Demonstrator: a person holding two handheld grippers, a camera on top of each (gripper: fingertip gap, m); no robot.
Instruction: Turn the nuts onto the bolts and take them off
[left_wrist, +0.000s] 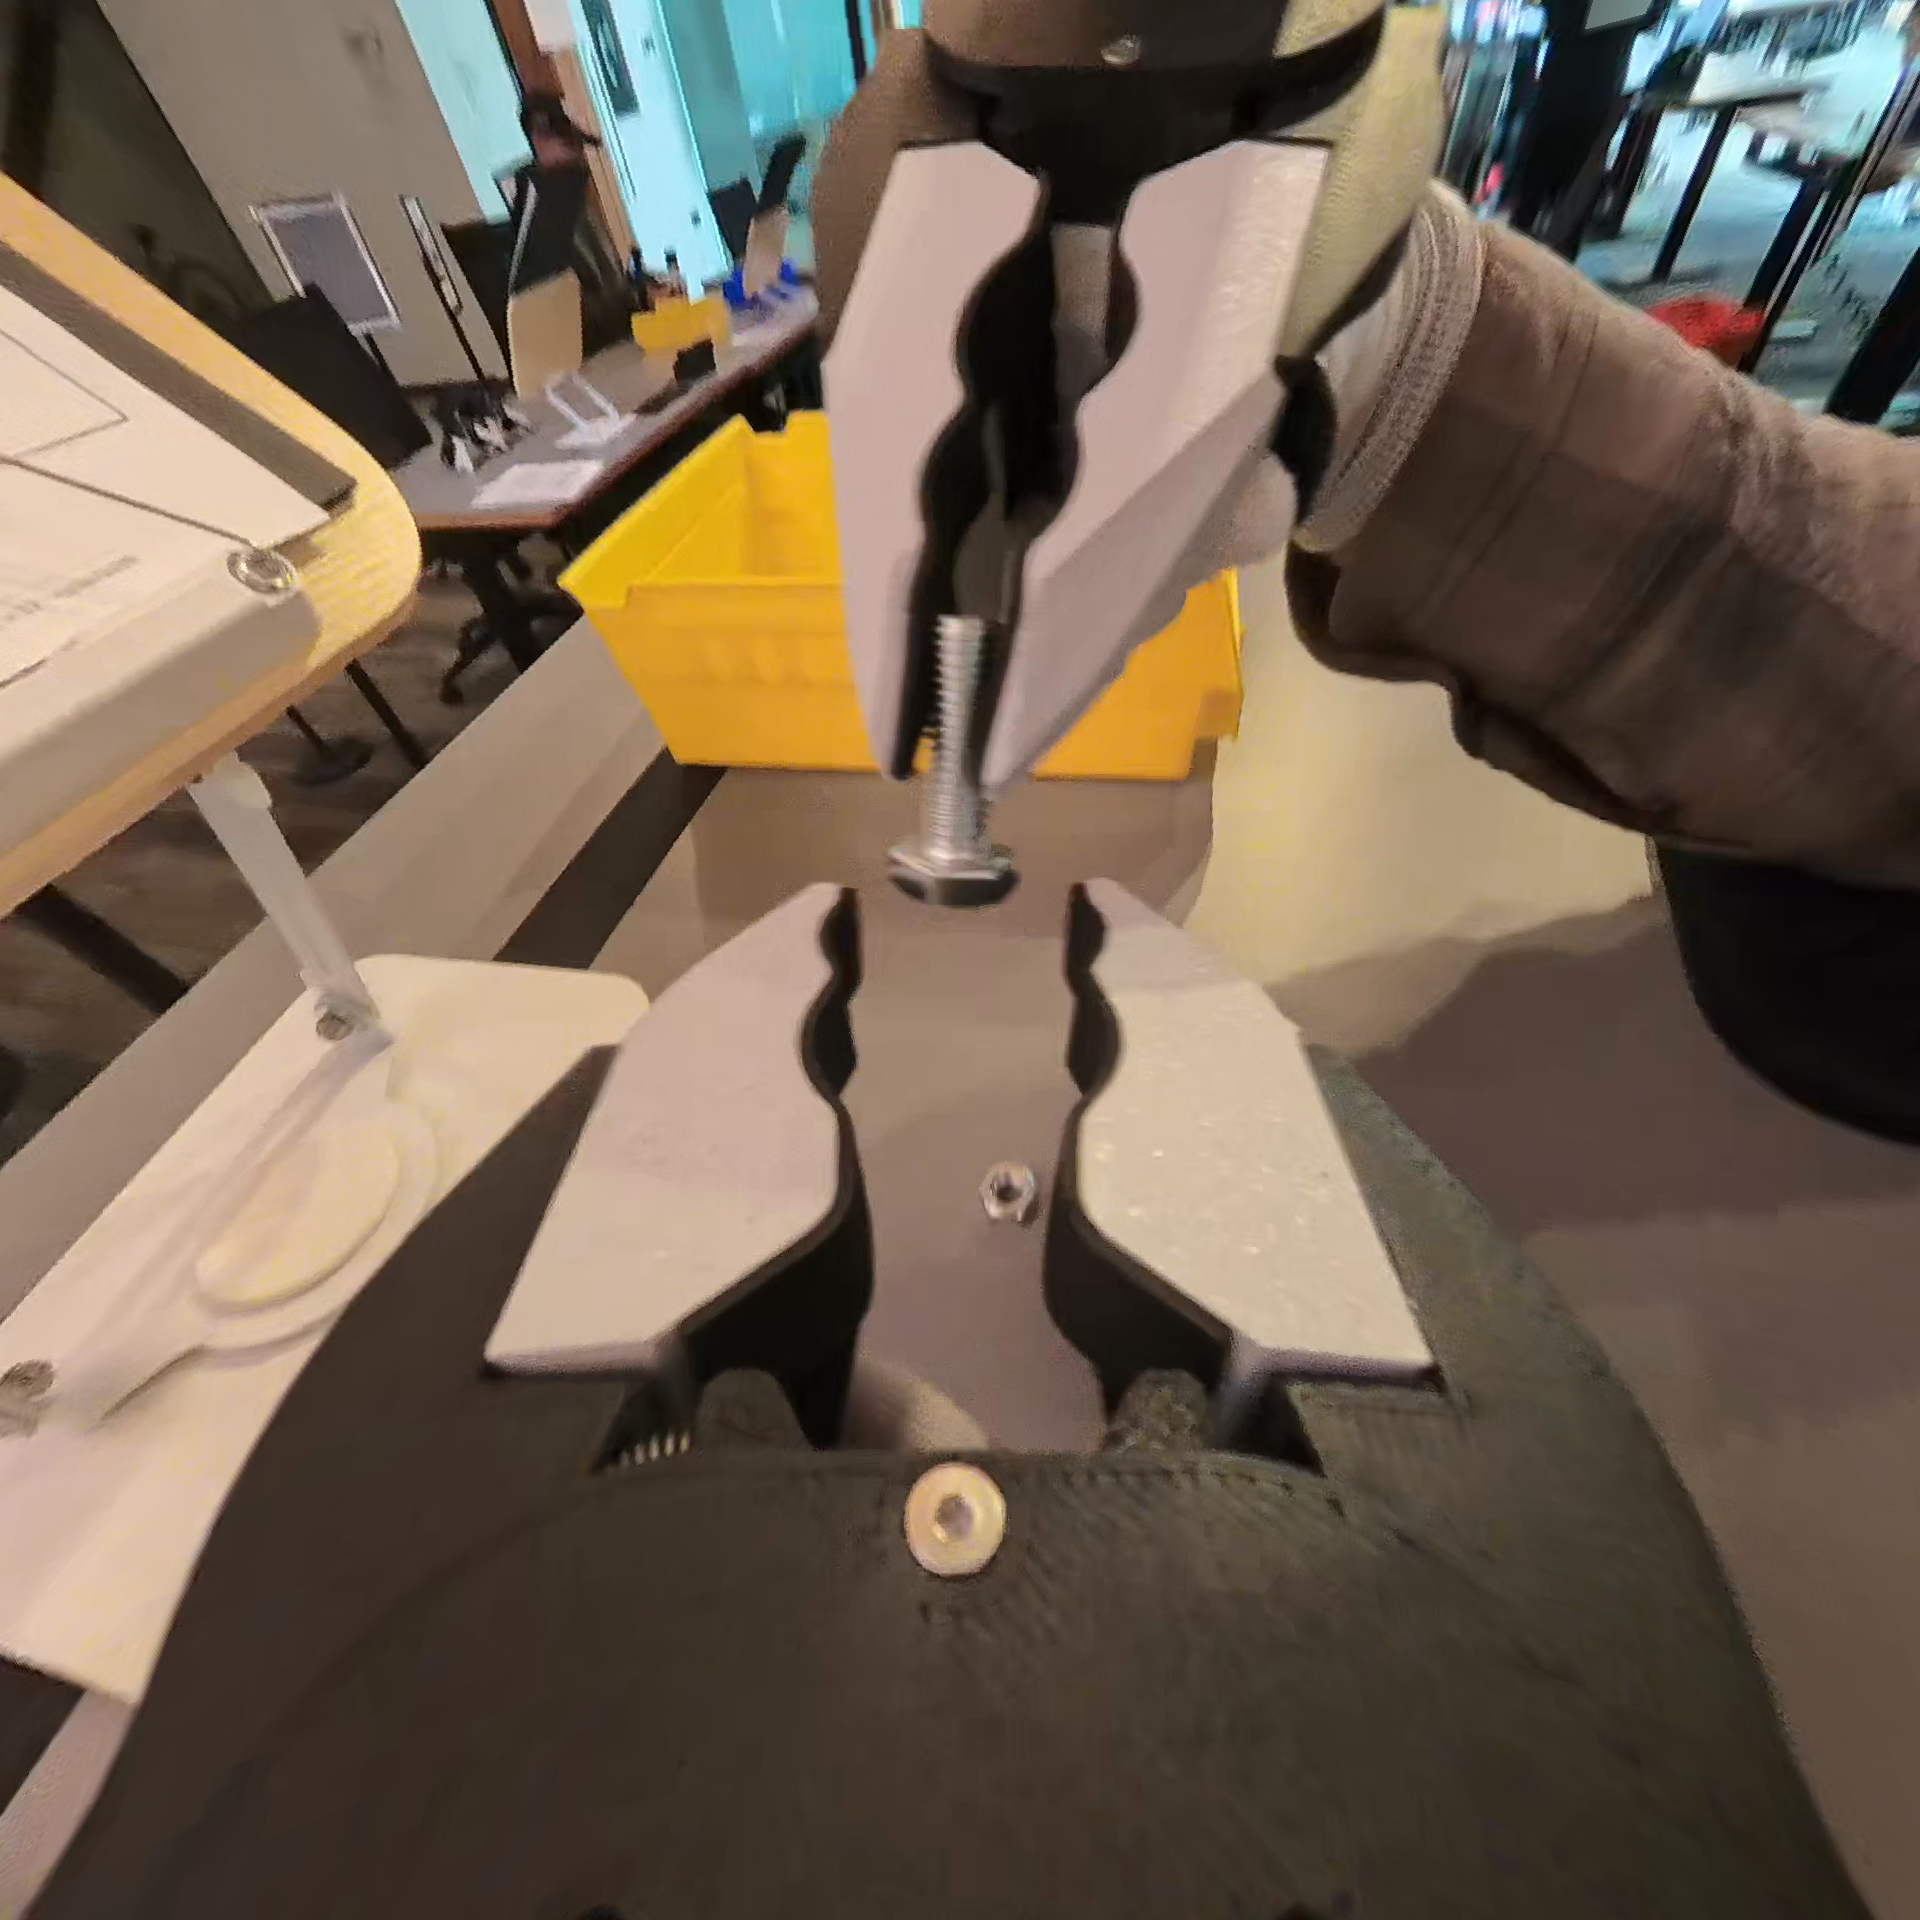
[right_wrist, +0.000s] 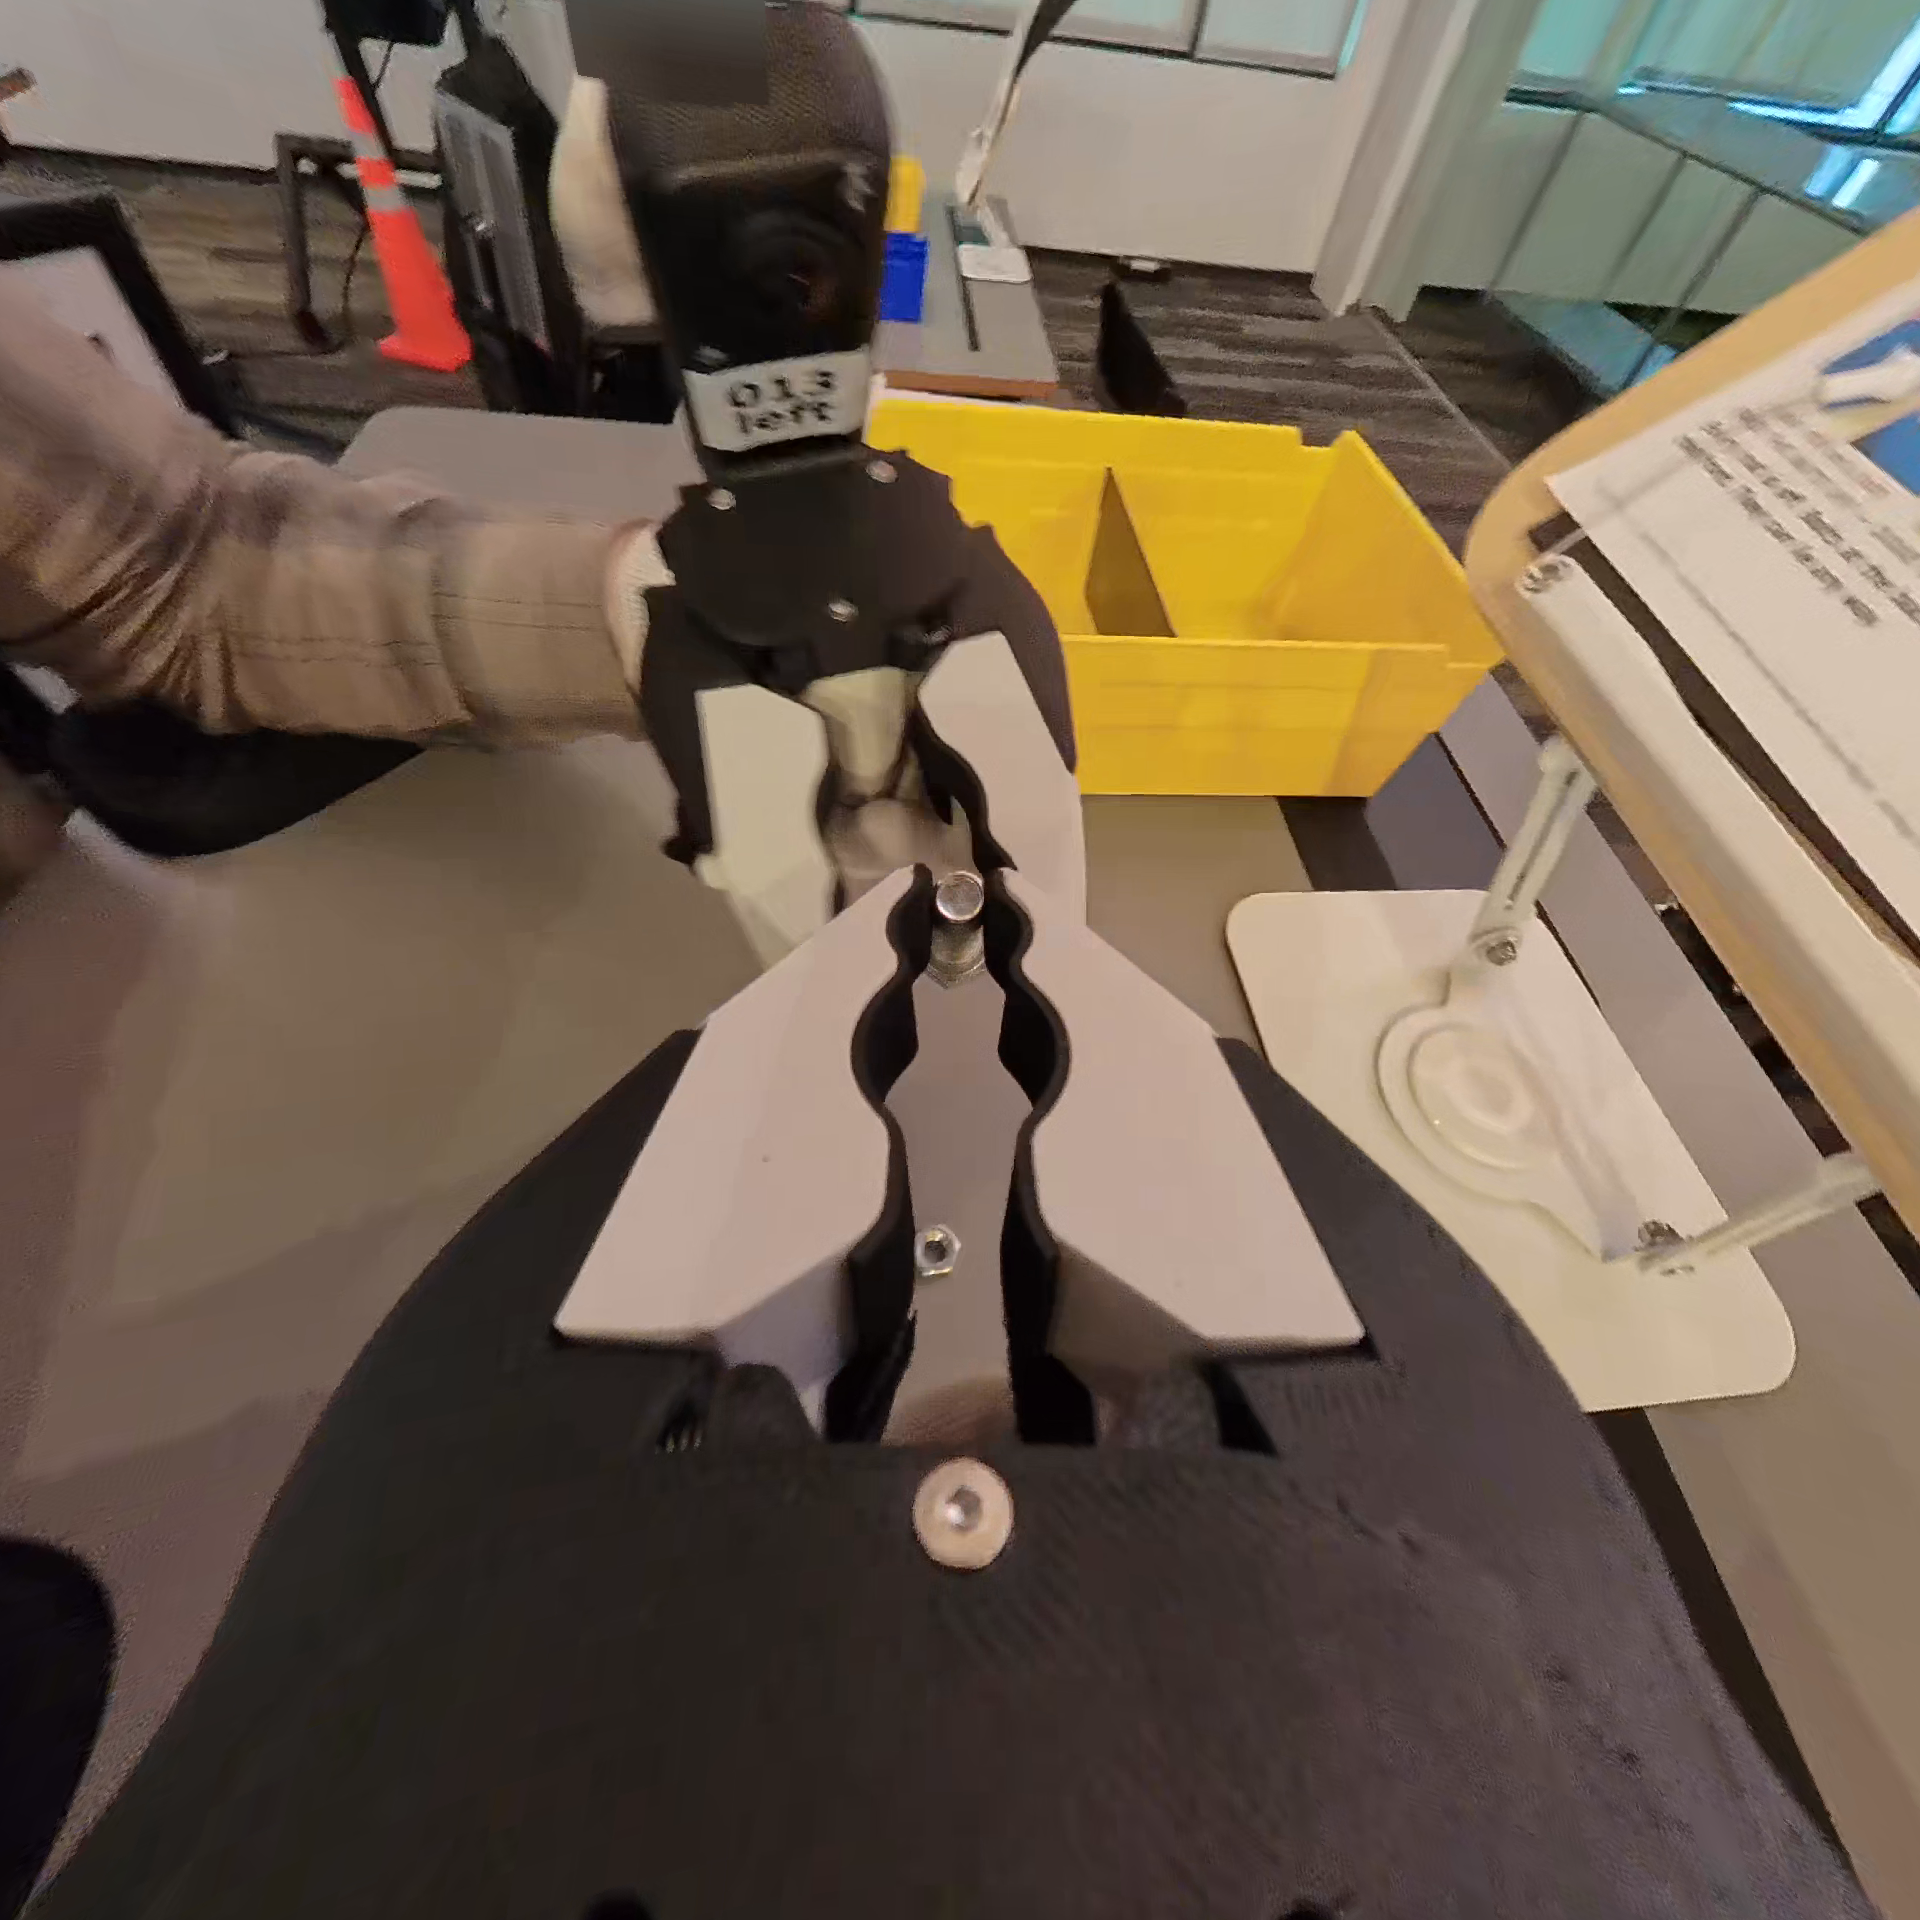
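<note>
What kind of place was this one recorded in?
Probably an office or lab space set up as a workstation: a grey table with a yellow parts bin, a paper instruction stand beside it, and an orange traffic cone on the carpeted floor behind.

Both claws wear pale grey fingers (left_wrist: 717, 1143) with black wavy inner edges, set in matt black bodies; the left claw (left_wrist: 961, 904) and the right claw (right_wrist: 956, 883) match in this. The bolt (left_wrist: 954, 769) and the loose nut (left_wrist: 1010, 1193) are bright silver. The surface (left_wrist: 1662, 1351) is a flat grey-brown. Behind it sits a vivid yellow bin (right_wrist: 1247, 707). The sleeve (left_wrist: 1610, 582) is a brownish grey with faint thin check lines. A white stand base (right_wrist: 1507, 1143) carries a light wood-coloured board (left_wrist: 156, 748). Farther off, an orange cone (right_wrist: 400, 249) bears pale bands.
</note>
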